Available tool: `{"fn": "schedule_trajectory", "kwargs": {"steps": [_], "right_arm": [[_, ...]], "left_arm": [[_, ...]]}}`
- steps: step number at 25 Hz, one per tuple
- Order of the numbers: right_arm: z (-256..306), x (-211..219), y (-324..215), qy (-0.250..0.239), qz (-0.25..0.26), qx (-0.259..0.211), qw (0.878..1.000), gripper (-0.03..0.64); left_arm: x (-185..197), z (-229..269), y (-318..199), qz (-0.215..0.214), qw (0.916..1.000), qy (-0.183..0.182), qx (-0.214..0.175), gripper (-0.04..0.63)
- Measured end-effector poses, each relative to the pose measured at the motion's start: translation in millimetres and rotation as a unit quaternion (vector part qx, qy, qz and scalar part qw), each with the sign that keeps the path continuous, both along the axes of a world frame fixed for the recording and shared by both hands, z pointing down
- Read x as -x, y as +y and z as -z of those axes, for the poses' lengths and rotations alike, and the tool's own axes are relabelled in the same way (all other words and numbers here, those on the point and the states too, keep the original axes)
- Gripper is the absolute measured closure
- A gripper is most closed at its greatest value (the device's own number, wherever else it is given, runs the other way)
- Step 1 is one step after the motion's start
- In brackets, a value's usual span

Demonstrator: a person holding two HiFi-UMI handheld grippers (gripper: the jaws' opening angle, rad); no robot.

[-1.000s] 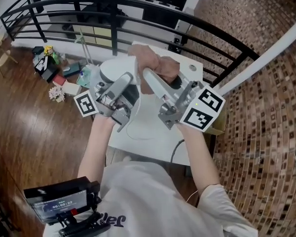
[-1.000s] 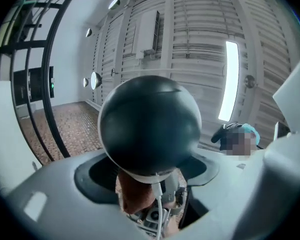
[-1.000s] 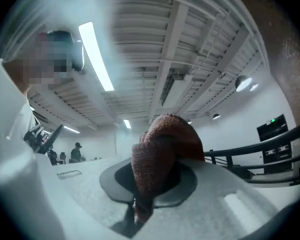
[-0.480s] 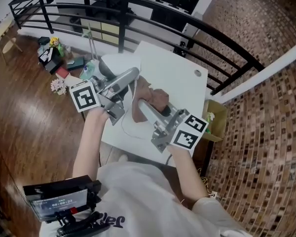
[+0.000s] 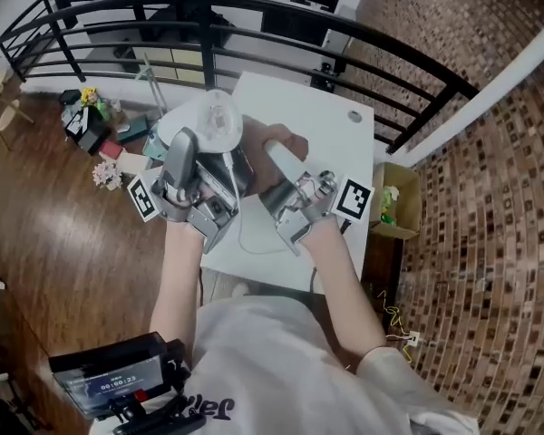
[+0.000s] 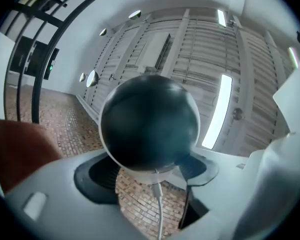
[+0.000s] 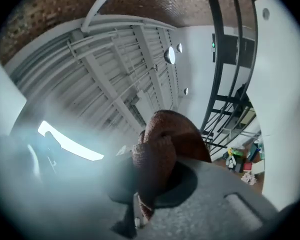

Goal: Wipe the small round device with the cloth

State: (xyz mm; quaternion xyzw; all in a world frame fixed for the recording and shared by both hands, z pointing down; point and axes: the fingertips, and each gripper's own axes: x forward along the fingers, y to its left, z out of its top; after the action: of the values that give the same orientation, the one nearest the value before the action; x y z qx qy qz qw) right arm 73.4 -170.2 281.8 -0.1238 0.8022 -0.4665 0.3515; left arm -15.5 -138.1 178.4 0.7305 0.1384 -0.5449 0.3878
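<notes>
The small round device (image 5: 216, 119) is white-rimmed with a dark, domed face (image 6: 150, 124). It is lifted above the white table (image 5: 344, 148), and my left gripper (image 5: 208, 150) is shut on its lower part. A thin white cable (image 6: 159, 211) hangs from it between the jaws. My right gripper (image 5: 274, 159) is shut on a bunched brown cloth (image 5: 279, 143), held just right of the device. In the right gripper view the cloth (image 7: 162, 144) bulges out above the jaws. Its edge (image 6: 20, 149) shows at the left of the left gripper view. I cannot tell whether cloth and device touch.
A black metal railing (image 5: 254, 12) curves round the far side of the table. A loose white cable (image 5: 247, 241) lies on the tabletop near me. An open cardboard box (image 5: 394, 208) stands to the right. Small clutter (image 5: 91, 120) sits on the wooden floor at left.
The left gripper has tipped upward and raised the device off the table toward me. The right gripper has drawn in and turned up, bringing the cloth beside the device.
</notes>
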Motion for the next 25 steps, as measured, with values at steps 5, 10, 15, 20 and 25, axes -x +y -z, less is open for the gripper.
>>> {"fn": "schedule_trajectory", "kwargs": {"steps": [5, 10, 15, 20, 25], "right_arm": [[34, -1, 3, -0.008, 0.039, -0.048, 0.998, 0.592], [74, -27, 31, 0.006, 0.092, -0.159, 0.983, 0.592], [80, -29, 66, 0.144, 0.192, -0.242, 0.940, 0.592], [50, -25, 94, 0.245, 0.246, -0.174, 0.922, 0.592], [15, -23, 102, 0.303, 0.276, -0.120, 0.904, 0.592]], "left_arm": [[-34, 3, 34, -0.042, 0.9899, -0.087, -0.104, 0.209], [-71, -10, 80, -0.059, 0.9344, -0.238, -0.259, 0.208], [-97, -39, 121, -0.046, 0.8242, -0.377, -0.421, 0.207], [-115, -85, 131, 0.009, 0.6695, -0.524, -0.527, 0.207], [-115, -131, 124, 0.010, 0.6256, -0.569, -0.534, 0.207]]}}
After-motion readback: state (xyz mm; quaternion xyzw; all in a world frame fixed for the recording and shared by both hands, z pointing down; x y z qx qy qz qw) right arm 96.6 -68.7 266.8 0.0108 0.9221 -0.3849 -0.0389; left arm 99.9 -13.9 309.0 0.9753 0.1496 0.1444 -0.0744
